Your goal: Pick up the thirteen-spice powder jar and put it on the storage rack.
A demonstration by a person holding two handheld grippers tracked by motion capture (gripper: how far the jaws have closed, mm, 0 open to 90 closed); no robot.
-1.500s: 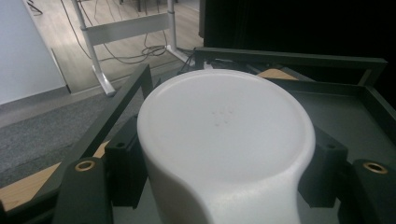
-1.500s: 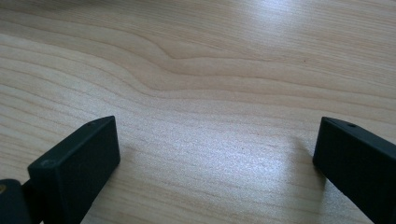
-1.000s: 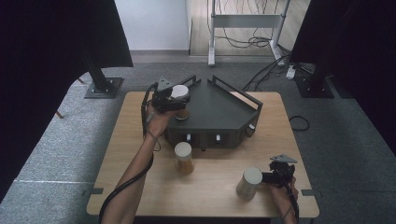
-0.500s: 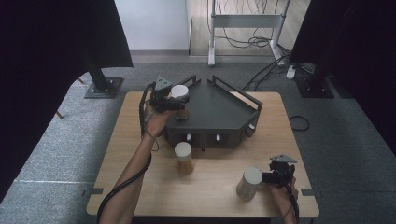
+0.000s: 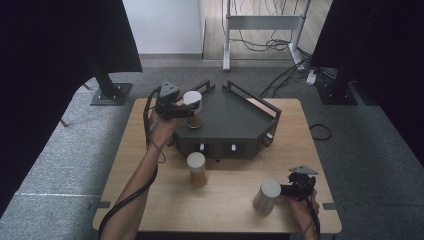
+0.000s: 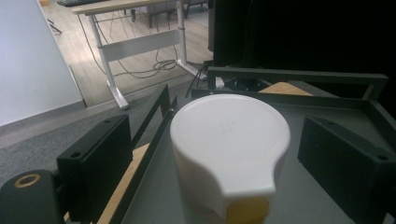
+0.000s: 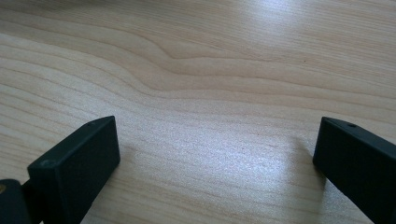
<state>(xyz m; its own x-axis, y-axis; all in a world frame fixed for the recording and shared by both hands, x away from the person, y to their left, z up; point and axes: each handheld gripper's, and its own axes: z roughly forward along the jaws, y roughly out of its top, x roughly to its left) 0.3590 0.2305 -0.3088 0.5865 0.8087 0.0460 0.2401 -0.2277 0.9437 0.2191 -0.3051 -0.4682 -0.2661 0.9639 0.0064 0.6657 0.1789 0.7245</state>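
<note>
A white flip-top jar [image 6: 229,154] with amber contents stands upright on the dark tray [image 5: 235,117] between the left claw's [image 5: 186,111] just-opened jaws; the right claw [image 7: 215,158] gapes wide.

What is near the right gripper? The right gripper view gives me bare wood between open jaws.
Observer: In the high view, the right jar, white-lidded, stands just left of the right gripper.
Operator: And the other hand?
Observer: The left gripper has its jaws round the tray jar on the black tray. They have just been opening, with gaps on either side.
Operator: Anything else?
Observer: The middle jar stands on the table in front of the tray.
</note>
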